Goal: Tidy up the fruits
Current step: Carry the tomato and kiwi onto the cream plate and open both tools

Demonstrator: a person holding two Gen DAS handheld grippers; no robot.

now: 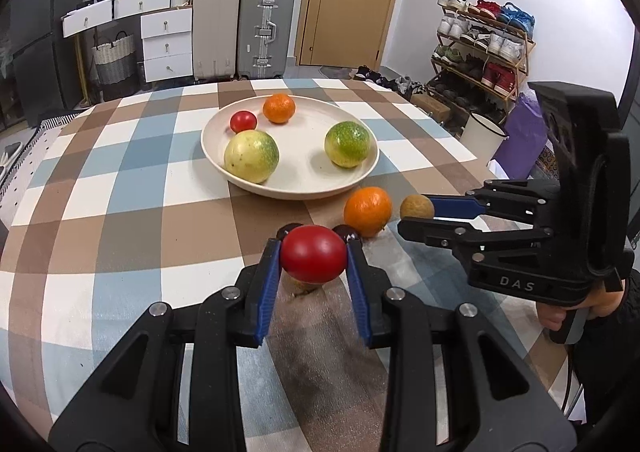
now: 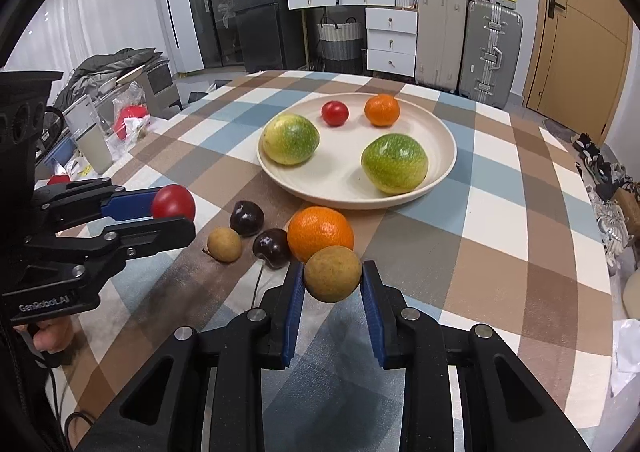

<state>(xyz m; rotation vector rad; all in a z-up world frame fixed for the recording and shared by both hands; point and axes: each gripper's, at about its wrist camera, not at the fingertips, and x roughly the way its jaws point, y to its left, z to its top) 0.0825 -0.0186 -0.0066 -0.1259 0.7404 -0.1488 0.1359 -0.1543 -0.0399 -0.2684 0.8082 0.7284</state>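
Your left gripper (image 1: pixel 313 254) is closest to you in the left view, and its blue jaws squeeze a red tomato (image 1: pixel 313 259) from both sides. That tomato is a bit egg-shaped, and its long side runs left to right, straight across from one jaw to the other. It hangs just above the table (image 1: pixel 120 211).

Your right gripper (image 2: pixel 333 279) has its jaws closed on a round brown fruit (image 2: pixel 333 279). That fruit is almost a ball, so you cannot tell which way it points. It sits right in front of a big orange (image 2: pixel 320 232), very near it.

Look a little left in the right view. Two dark cherries (image 2: pixel 246 218) lie on the checked cloth, and one has a thin stem that points toward you. Another small brown fruit (image 2: pixel 224 244) lies just left of them, with its little stem end on the left.

Farther away sits a round cream plate (image 2: pixel 448 155). On it are two big green-yellow fruits (image 2: pixel 394 163), one on the left and one on the right, well apart. Each is a bit wider than tall. At the far side of the plate are a small red tomato (image 2: pixel 335 113) and a small orange (image 2: pixel 382 110), side by side but not touching.
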